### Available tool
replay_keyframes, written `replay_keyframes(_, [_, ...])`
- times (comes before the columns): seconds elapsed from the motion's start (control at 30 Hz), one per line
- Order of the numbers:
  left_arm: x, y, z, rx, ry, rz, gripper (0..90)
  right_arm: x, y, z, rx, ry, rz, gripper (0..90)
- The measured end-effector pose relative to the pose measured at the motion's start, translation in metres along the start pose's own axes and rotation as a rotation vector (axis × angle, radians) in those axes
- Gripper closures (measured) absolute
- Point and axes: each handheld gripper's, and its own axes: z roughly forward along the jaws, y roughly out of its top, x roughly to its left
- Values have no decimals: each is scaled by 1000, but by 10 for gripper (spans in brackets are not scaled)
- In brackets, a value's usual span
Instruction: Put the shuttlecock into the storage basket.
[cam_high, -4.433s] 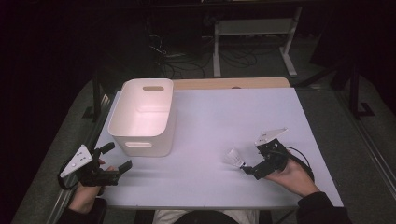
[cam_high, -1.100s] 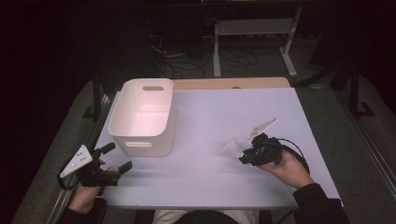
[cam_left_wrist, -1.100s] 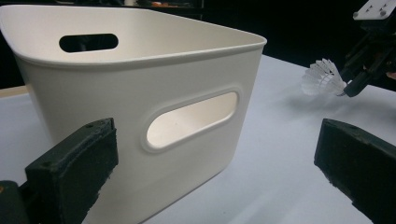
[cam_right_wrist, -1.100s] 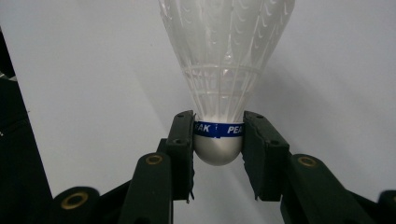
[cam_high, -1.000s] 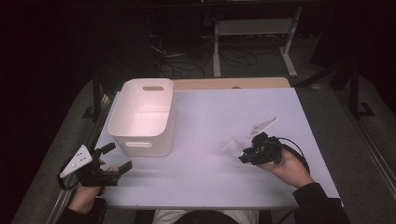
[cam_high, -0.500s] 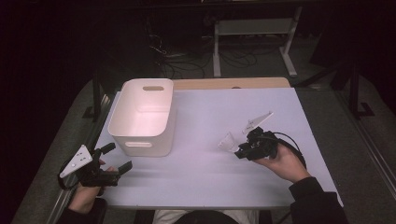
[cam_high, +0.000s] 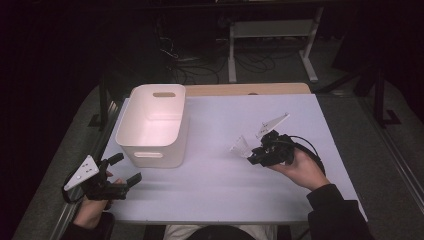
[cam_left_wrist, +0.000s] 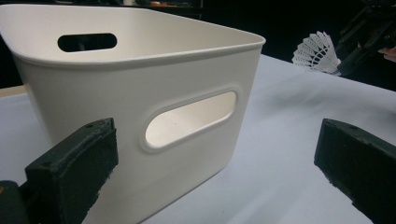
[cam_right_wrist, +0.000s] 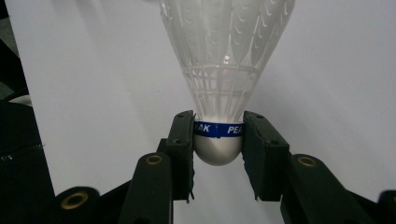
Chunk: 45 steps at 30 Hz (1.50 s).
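A white plastic shuttlecock (cam_right_wrist: 224, 60) with a blue band round its cork is clamped between the jaws of my right gripper (cam_right_wrist: 218, 140), skirt pointing away from the camera. In the high view the right gripper (cam_high: 252, 154) hangs over the right half of the table with the shuttlecock (cam_high: 241, 146) sticking out toward the left. A white bin (cam_high: 152, 125) with cut-out handles stands at the table's left. My left gripper (cam_high: 125, 170) rests open near the front left corner, just in front of the bin (cam_left_wrist: 140, 93), nothing between its jaws. From there the shuttlecock (cam_left_wrist: 317, 52) shows far right.
The table (cam_high: 220, 190) has a pale lilac-white top with a wooden strip (cam_high: 245, 89) along the far edge. A cable (cam_high: 305, 145) loops from the right gripper. Dark floor, cables and a white stand (cam_high: 270, 30) lie beyond the table.
My right gripper, with the shuttlecock in it, has lifted off the table and drifted left and away from the front edge. The left gripper has stayed put.
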Motion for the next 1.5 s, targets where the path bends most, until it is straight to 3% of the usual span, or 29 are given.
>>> replay_keyframes(1.5, [0,0,0,6,-3,1,0,3,63,-15,-47,7,-63,638])
